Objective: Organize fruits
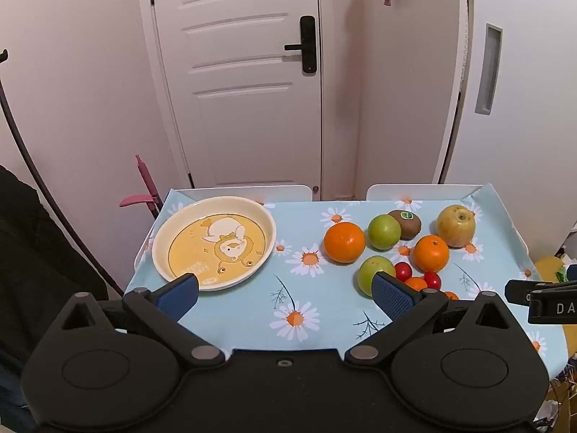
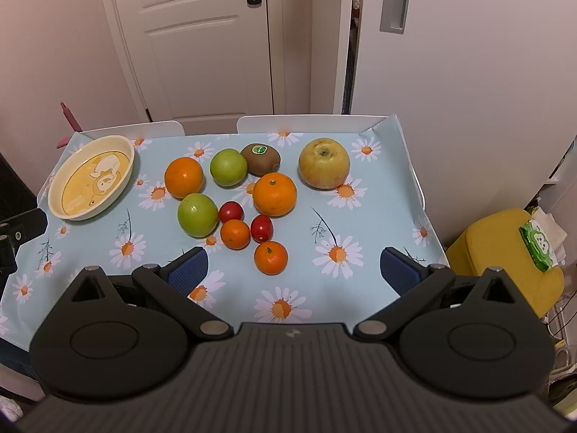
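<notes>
A cream plate with a yellow cartoon centre lies empty at the table's left. Fruit lies loose to its right: two large oranges, two green apples, a kiwi, a yellow pear, two red cherry tomatoes and two small tangerines. My left gripper is open and empty, above the cloth between plate and fruit. My right gripper is open and empty, just short of the nearest tangerine.
The table has a light blue daisy cloth. Two white chair backs stand at its far edge before a white door. A yellow stool with a green packet stands to the right. The right gripper's body shows at the left view's right edge.
</notes>
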`<state>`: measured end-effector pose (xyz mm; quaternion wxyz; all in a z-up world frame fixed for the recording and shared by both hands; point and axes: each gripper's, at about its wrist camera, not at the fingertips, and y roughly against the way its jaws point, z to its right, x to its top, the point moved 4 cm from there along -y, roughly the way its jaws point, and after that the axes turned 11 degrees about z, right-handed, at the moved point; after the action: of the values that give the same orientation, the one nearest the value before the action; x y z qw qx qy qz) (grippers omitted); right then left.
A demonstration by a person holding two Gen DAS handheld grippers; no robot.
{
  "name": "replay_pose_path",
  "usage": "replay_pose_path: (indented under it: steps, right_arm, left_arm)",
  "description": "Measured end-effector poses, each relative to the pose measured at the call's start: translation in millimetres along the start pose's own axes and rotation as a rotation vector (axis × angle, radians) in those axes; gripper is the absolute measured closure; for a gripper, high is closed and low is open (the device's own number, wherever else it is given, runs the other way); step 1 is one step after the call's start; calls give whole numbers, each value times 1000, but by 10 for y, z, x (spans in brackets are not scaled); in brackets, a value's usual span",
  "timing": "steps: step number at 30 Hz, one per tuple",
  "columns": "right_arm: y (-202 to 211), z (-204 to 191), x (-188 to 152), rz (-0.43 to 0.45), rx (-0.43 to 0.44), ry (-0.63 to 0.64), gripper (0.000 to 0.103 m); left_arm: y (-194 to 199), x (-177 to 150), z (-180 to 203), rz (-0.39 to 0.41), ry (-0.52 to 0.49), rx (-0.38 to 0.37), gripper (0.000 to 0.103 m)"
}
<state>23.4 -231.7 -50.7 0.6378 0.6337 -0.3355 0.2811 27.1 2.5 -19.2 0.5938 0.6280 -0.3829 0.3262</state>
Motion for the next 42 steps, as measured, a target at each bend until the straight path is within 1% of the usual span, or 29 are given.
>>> replay_pose_path:
  steps: [42]
  right_arm:
    - [26, -46, 23, 8, 2, -1, 0]
  left_arm:
    - [37, -19, -25, 15, 1, 6, 0]
